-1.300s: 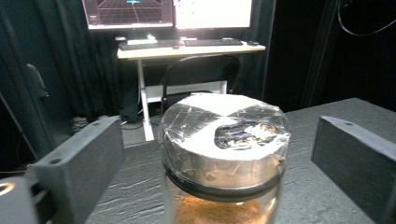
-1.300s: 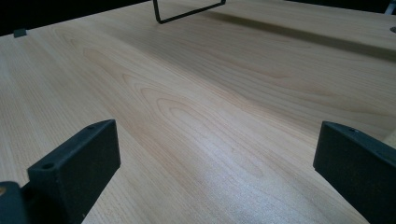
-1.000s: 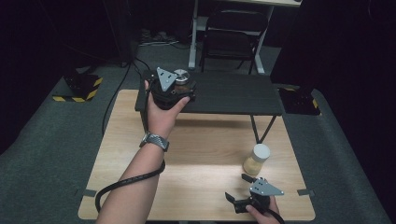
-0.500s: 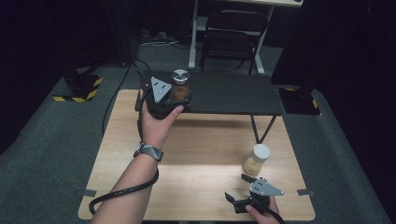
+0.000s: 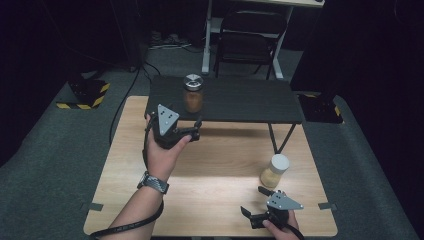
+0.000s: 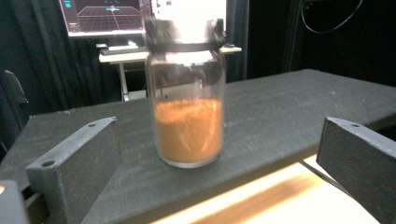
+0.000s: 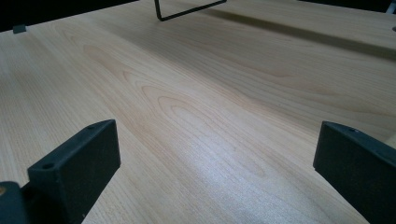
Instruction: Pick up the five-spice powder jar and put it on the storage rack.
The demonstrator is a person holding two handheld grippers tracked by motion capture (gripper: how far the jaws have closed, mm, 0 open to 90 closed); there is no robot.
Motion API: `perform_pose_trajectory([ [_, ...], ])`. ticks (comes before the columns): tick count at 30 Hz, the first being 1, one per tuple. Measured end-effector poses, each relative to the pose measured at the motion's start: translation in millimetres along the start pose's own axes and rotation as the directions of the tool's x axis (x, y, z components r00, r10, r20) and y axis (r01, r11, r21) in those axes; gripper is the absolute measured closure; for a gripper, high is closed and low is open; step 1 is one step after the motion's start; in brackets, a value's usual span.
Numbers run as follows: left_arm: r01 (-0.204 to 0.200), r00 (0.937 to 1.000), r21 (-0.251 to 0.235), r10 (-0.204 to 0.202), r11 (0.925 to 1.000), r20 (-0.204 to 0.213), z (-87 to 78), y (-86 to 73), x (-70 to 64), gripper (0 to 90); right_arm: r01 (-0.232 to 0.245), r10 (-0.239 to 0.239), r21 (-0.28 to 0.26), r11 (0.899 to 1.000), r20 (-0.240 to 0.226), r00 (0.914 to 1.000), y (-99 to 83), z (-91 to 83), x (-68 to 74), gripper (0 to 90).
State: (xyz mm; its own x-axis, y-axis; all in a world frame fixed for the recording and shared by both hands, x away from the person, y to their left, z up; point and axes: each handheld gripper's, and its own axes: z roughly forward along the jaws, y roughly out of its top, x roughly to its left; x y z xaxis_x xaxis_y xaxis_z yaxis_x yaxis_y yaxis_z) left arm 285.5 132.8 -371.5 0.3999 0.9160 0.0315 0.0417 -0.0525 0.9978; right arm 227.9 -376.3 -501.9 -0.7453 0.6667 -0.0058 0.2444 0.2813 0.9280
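On the wooden table (image 5: 210, 175) a raised shelf (image 5: 250, 100) spans the far edge, from 11 to 1 o'clock. A jar (image 5: 193, 94) stands upright on the shelf's left part, at about 11 o'clock from the table's middle. The left gripper (image 5: 192, 128) hangs just before that jar, at its 6 o'clock, apart from it. A second jar (image 5: 276, 171) stands on the table at 4 o'clock, and the right gripper (image 5: 256, 204) sits near its 7 o'clock, by the near edge.
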Motion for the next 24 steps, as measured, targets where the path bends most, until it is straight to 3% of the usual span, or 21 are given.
perform_pose_trajectory([
  [13,0.028,0.9993,-0.004,-0.028,0.9996,0.025,-31.6,-38.7,-1.7,0.4,0.005,-0.005,0.004,1.0,0.001,1.0,0.7,0.4,1.2,0.0],
  [24,0.056,0.9977,0.017,-0.056,0.9983,0.036,-61.4,-82.4,-3.0,0.4,0.014,-0.014,0.006,1.0,0.002,0.9999,1.2,0.6,2.5,0.0],
])
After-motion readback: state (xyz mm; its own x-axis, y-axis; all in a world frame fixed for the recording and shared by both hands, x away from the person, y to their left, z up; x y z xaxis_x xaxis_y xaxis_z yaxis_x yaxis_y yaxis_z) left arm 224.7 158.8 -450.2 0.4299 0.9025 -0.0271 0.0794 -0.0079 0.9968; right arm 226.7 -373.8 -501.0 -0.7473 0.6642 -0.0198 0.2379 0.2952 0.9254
